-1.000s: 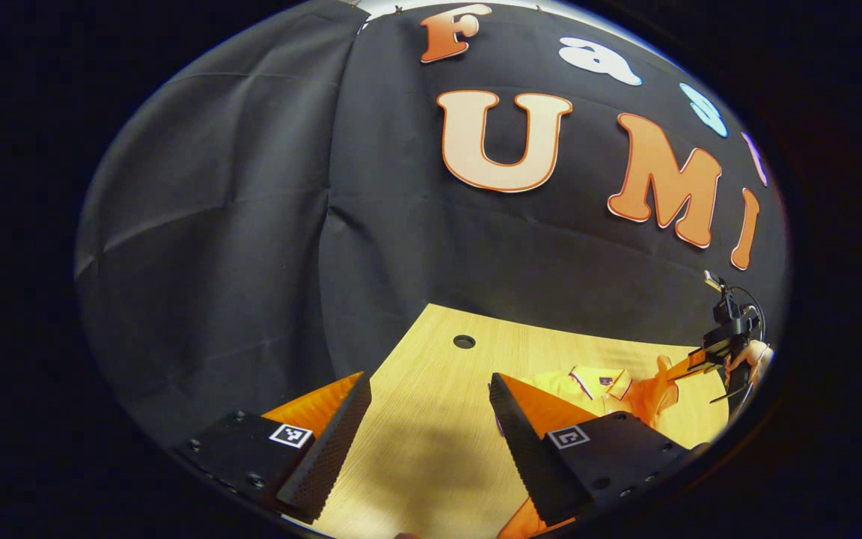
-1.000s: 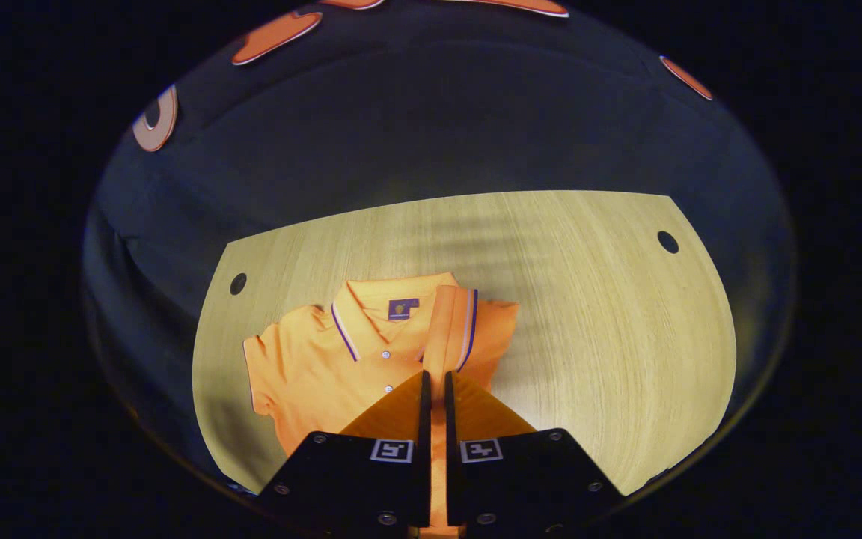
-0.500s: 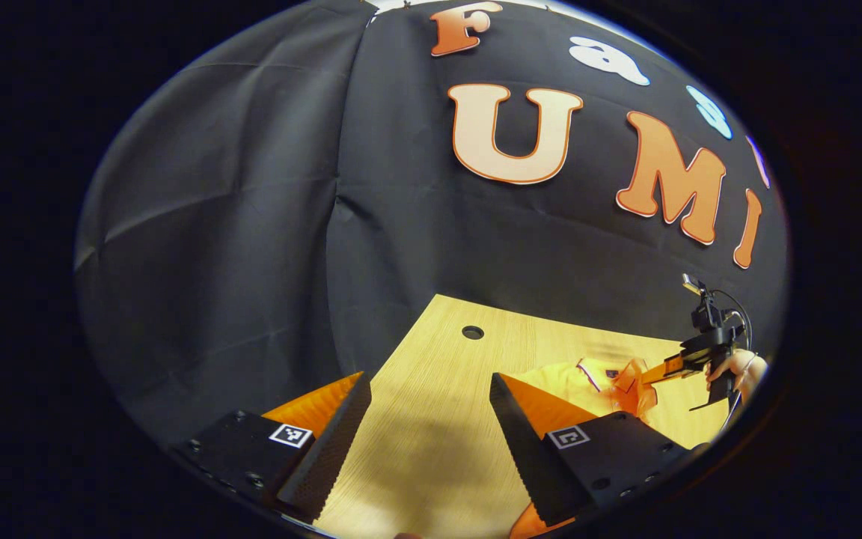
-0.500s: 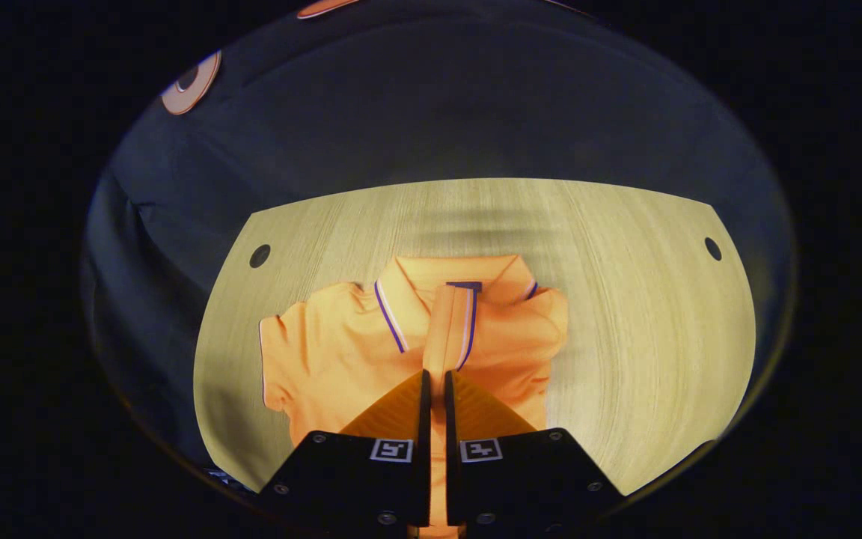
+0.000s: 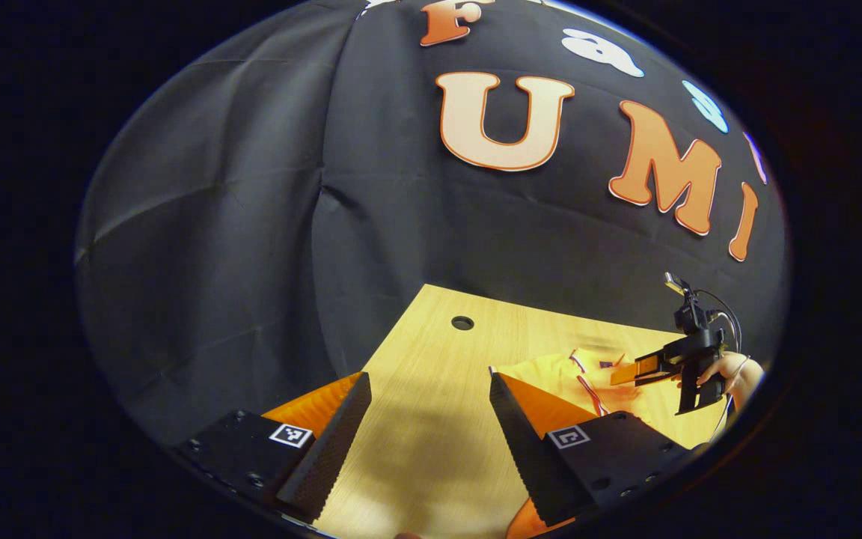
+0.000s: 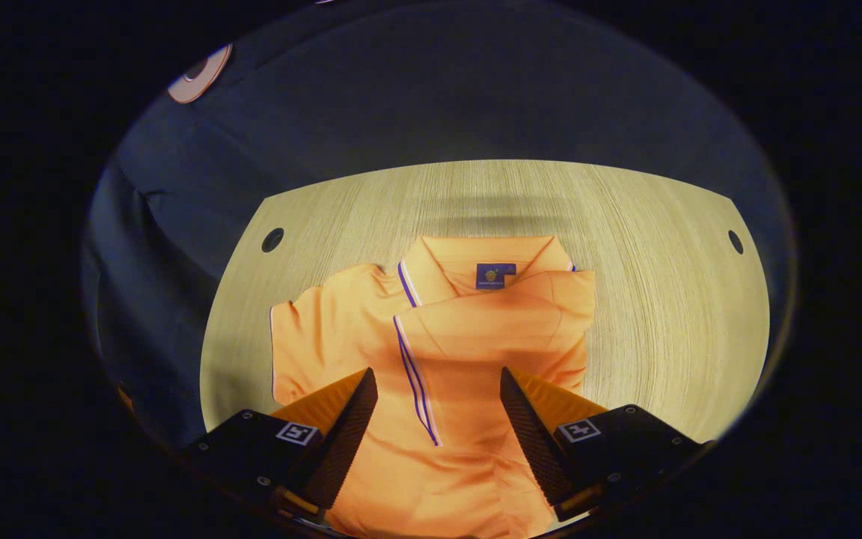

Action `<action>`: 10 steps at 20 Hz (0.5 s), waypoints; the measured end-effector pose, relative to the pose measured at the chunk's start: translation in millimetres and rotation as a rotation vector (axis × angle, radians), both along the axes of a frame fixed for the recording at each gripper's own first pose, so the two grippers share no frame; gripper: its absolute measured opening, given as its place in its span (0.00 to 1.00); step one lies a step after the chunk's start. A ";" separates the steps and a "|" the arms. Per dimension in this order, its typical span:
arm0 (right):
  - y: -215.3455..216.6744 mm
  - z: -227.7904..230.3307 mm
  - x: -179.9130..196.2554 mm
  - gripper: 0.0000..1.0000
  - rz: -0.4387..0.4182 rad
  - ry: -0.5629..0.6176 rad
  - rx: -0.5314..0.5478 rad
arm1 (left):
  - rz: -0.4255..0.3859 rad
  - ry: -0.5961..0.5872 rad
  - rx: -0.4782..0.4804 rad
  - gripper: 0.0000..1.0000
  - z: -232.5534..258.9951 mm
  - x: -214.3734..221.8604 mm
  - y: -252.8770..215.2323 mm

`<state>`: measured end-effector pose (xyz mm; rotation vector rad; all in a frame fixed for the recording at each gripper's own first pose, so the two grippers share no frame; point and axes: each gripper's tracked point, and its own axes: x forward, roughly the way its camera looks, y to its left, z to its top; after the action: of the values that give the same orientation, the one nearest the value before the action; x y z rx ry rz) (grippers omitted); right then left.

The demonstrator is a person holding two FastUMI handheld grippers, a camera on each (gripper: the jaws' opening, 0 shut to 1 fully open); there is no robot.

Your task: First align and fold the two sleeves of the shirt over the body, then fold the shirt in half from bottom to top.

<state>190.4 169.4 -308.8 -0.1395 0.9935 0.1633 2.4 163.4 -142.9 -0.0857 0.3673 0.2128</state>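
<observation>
Released half a second after it hung pinched between closed fingers, one sleeve [image 6: 476,329] of the orange short-sleeved polo shirt [image 6: 341,337] with purple-and-white trim now lies folded across the shirt's body, and the right hand-held gripper [image 6: 438,419] stands wide, holding nothing, above the cloth. The shirt rests collar-up on the pale wood-grain desk [image 6: 663,299], its other sleeve [image 6: 292,352] spread flat toward the desk's edge. In the left gripper view, the left hand-held gripper [image 5: 427,434] hovers wide and empty over bare wood beside the garment, while the right one and the hand [image 5: 730,370] holding it sit farther off over the shirt, a little lower and closer in than a second ago. The folded sleeve lies somewhat slanted rather than square; if it stays that way, the second sleeve may not align with it, and the final bottom-to-top fold could come out crooked. A careless pull on the spread sleeve could also drag the body and loosen the fold.
</observation>
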 end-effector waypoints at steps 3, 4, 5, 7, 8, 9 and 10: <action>-2.3 10.5 2.3 0.99 -0.017 -0.033 0.032 | -0.036 0.057 -0.036 0.98 -18.0 14.0 -16.8; -3.9 16.1 2.9 0.99 -0.019 -0.049 0.037 | -0.055 0.080 -0.044 0.98 -25.4 17.9 -22.8; -7.2 24.2 4.0 0.99 -0.019 -0.075 0.036 | -0.066 0.098 -0.051 0.98 -31.0 22.0 -26.1; -13.2 39.5 4.1 0.99 -0.001 -0.123 0.027 | -0.081 0.119 -0.060 0.98 -37.8 32.1 -32.7; -14.5 48.9 3.3 0.99 0.009 -0.149 0.024 | -0.087 0.122 -0.053 0.98 -38.6 37.9 -36.7; -17.0 60.2 3.0 0.99 0.015 -0.177 0.020 | -0.092 0.121 -0.043 0.98 -38.1 48.7 -39.8; -20.0 71.4 2.2 0.99 0.020 -0.205 0.021 | -0.098 0.127 -0.027 0.98 -39.2 58.4 -41.2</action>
<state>192.5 149.4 -237.4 -0.1445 0.7860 0.1743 60.8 122.1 -182.1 -0.0813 0.4995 0.1167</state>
